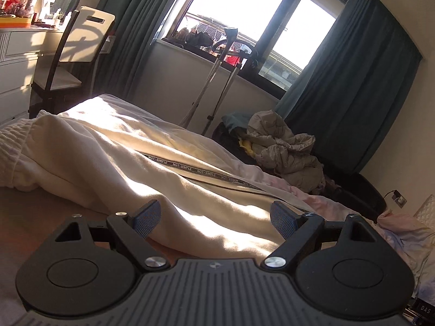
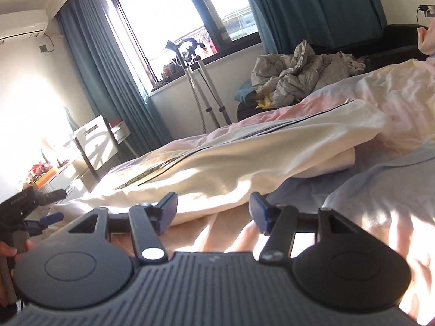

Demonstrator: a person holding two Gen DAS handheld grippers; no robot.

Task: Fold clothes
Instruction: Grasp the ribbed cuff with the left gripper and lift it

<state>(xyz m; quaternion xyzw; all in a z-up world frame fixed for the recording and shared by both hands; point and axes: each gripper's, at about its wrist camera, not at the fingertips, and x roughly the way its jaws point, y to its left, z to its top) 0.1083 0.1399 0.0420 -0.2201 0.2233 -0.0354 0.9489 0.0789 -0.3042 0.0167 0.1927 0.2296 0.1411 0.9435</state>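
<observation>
Cream sweatpants (image 1: 117, 160) with a black "NOT-SIMPLE" side stripe (image 1: 206, 172) lie stretched out on the bed; the ribbed waistband (image 1: 11, 141) is at the left. My left gripper (image 1: 214, 220) is open, low at the near edge of the pants, its blue pads on either side of the fabric without closing on it. In the right wrist view the same pants (image 2: 244, 160) lie across the bed, and my right gripper (image 2: 212, 212) is open just in front of their near edge. The left gripper (image 2: 46, 218) shows at the far left there.
The bed has a pastel pink and blue sheet (image 2: 380, 190). A crumpled grey jacket (image 1: 285, 146) lies on a dark seat past the bed. A garment steamer stand (image 1: 217, 81) is by the window. A chair (image 1: 78, 43) and white dresser (image 1: 16, 62) stand at the left.
</observation>
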